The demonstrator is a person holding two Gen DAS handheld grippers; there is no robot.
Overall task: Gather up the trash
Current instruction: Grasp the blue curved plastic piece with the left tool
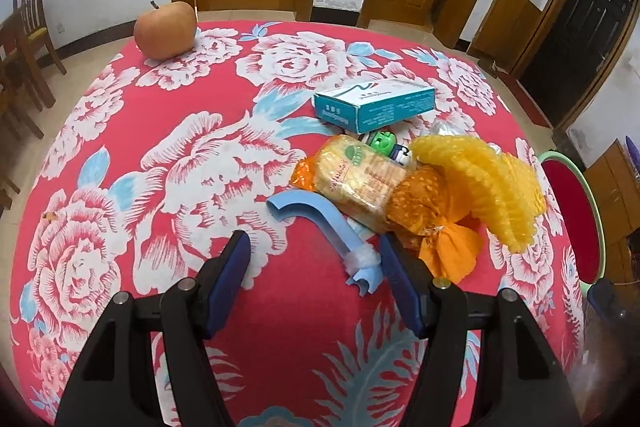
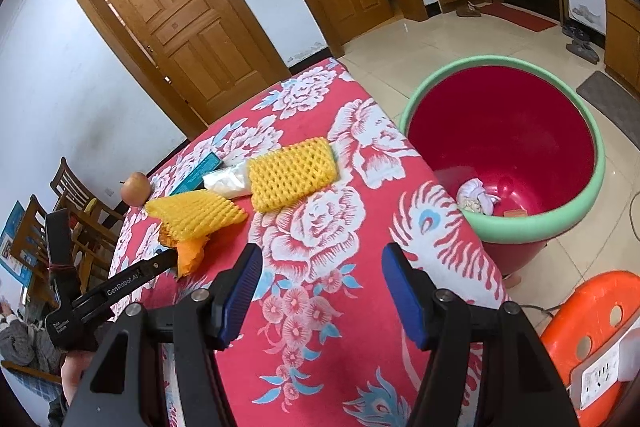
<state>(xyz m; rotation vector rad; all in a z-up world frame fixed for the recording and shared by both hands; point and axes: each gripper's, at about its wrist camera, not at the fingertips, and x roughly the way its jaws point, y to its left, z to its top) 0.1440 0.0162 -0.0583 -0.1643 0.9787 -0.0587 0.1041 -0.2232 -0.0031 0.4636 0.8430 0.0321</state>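
Left gripper [image 1: 314, 247]: blue ribbed pads spread wide, nothing between them, poised just above the red floral tablecloth [image 1: 160, 155] — soft, printed with big white-and-pink roses. Right pad tip close against a curved pale-blue plastic piece [image 1: 316, 219], hooked at one end, with a tuft of white fluff near the forked end. Just beyond: a clear-wrapped snack packet [image 1: 360, 179], crinkled and glossy; an orange mesh-and-paper bundle [image 1: 432, 215], knotted at the near end; a yellow foam fruit net [image 1: 484, 183], ribbed and fanned out over the bundle. Behind the heap, a teal-and-white cardboard box [image 1: 376, 103], sharp-cornered, lying flat, with a small green-and-white item [image 1: 384, 143] peeking out between box and packet. Far back left, near the cloth's edge and well apart from the heap, a smooth reddish apple [image 1: 166, 29] with stem up.

Right gripper [image 2: 318, 267]: pads likewise parted wide, holding nothing, over bare cloth near the table's right edge. Ahead, a second yellow foam net [image 2: 292, 175], flat and honeycombed, with a white crumpled plastic bag [image 2: 228, 181] touching its left side. Beside the table, on the tiled floor, a round basin [image 2: 576, 211] — red inside, mint-green rim — with a knotted white bag [image 2: 476, 195] at the bottom. Broad open cloth left of the heap; an orange perforated stool [image 2: 592, 319] near the basin.
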